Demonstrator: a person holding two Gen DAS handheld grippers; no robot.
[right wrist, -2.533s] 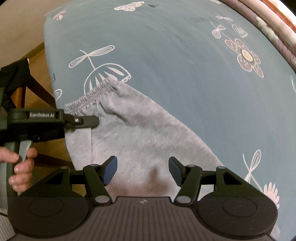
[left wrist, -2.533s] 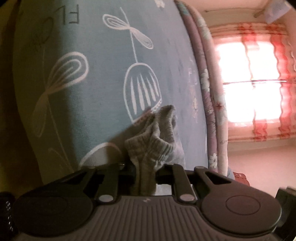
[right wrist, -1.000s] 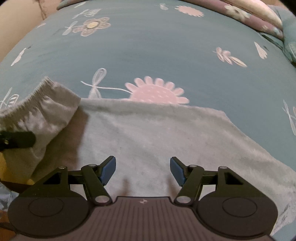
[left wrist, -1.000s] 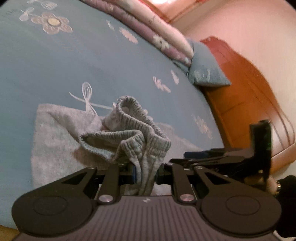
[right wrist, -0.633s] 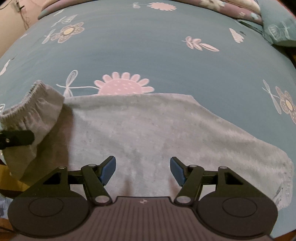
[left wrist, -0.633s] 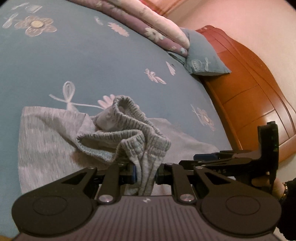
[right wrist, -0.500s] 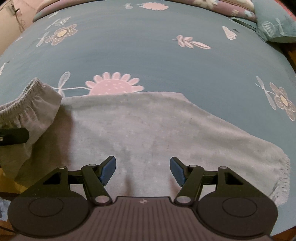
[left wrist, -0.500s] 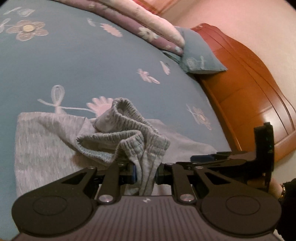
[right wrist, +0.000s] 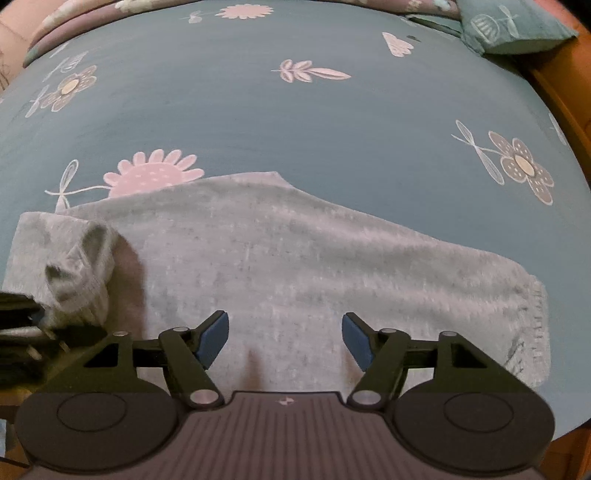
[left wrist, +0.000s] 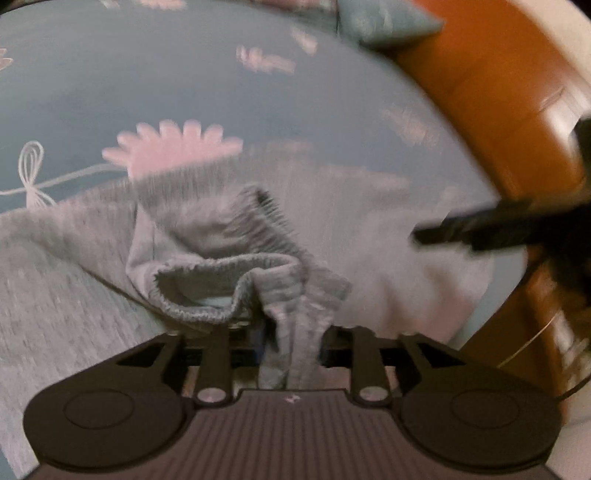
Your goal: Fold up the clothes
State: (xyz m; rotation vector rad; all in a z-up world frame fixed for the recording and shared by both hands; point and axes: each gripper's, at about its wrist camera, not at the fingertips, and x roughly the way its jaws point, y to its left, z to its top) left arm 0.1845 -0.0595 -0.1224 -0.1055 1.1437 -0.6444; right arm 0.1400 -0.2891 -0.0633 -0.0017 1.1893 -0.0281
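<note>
The fold looks partly done, as a judgement from how the cloth lies. The grey sweatpants (right wrist: 295, 266) lie flat across the near edge of the bed (right wrist: 295, 122), their length running from the left side towards the wooden headboard (left wrist: 491, 92) on the right, and their elastic waistband (left wrist: 236, 280) has been brought over on top of the flat part. Still to do: letting the waistband go, squaring the layers, and probably one more fold to make a compact bundle.

The left gripper (left wrist: 291, 339) has a bunch of gathered fabric just below the waistband between its fingers, and its jaws are opening. The picture is blurred, but the cloth stands pinched between the pads, so it seems not yet released. The right gripper (right wrist: 282, 338) hangs over the flat middle of the pants with its jaws wide apart and widening slightly, nothing between them.

The pants are a soft, heathered jersey knit, limp and easily rumpled. The waistband is thicker, ribbed and puckered, curling into an open loop. The far end on the right shows a stitched hem (right wrist: 532, 325). The bed sheet is smooth teal cotton printed with pink and white flowers, among them a pink daisy (right wrist: 153, 175) half covered by the pants' far edge. A teal pillow (right wrist: 513, 26) sits at the far right corner.
</note>
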